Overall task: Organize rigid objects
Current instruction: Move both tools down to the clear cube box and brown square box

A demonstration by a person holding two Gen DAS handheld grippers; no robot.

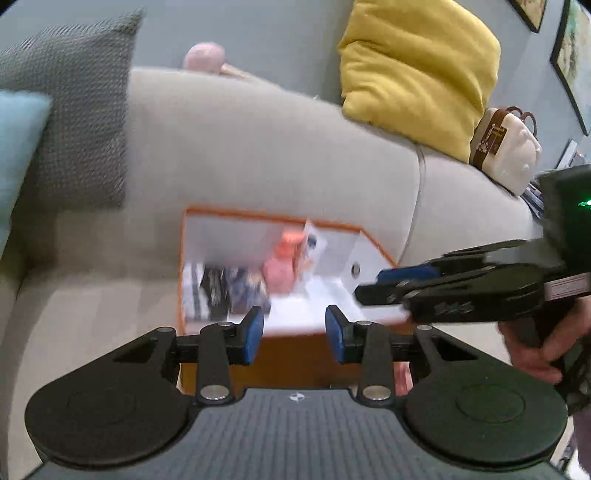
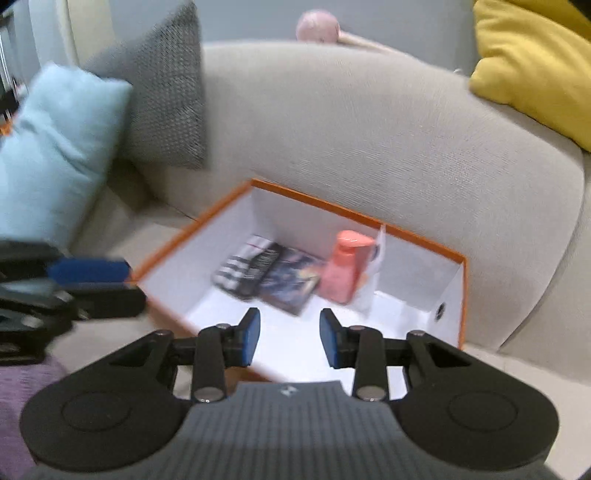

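Could go wrong at the box's left wall first: left gripper, spread and empty, hovering low over the near rim of the orange box on the sofa; dropped carelessly, liable to clip the thin cardboard edge and shove the whole box along the soft cushion. Judged risk only, with both views blurred.

Inside, from left to right: flat dark booklets lying on the white floor of the box, then a pink bottle standing upright, then a white card propped on edge just beside the bottle. Tall and narrow, so probably easy to topple with a sideways knock; the card likely to fall with it.

Right gripper, also spread and holding nothing, aimed into the box near the bottle. Two tools converging over one small opening, so a chance of colliding with each other.

Around, left to right: light blue cushion, grey knitted cushion, pink round thing behind the sofa back, yellow cushion, white handbag at far right. Nothing between either gripper and the box contents except the rim.
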